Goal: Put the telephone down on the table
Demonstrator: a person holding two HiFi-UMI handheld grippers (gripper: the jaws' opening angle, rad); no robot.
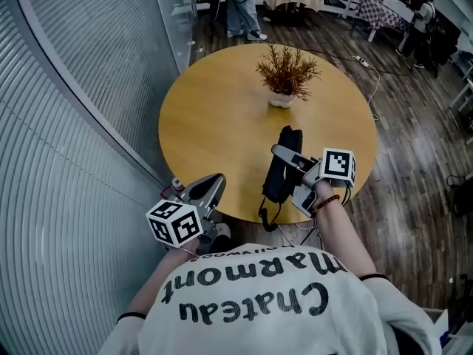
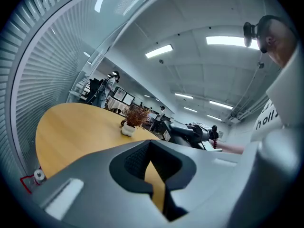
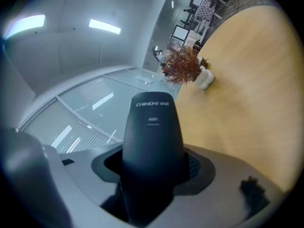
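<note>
A black telephone handset (image 1: pixel 281 174) is clamped in my right gripper (image 1: pixel 290 161), lying lengthwise over the near edge of the round wooden table (image 1: pixel 222 117). Its cord (image 1: pixel 265 217) dangles below the rim. I cannot tell whether the handset touches the tabletop. In the right gripper view the handset (image 3: pixel 153 137) fills the gap of the right gripper (image 3: pixel 152 172) and points towards the table (image 3: pixel 251 103). My left gripper (image 1: pixel 209 189) hovers at the table's front left edge, shut and holding nothing. In its own view the left gripper (image 2: pixel 153 172) shows only the table (image 2: pixel 71 127) beyond it.
A dried plant in a white pot (image 1: pixel 285 74) stands on the far half of the table, and shows as the plant (image 3: pixel 185 68) and the plant (image 2: pixel 133 120) in the gripper views. A ribbed glass wall (image 1: pixel 66 124) curves along the left. A person (image 1: pixel 240 6) stands beyond the table. Cables (image 1: pixel 366 65) lie on the floor.
</note>
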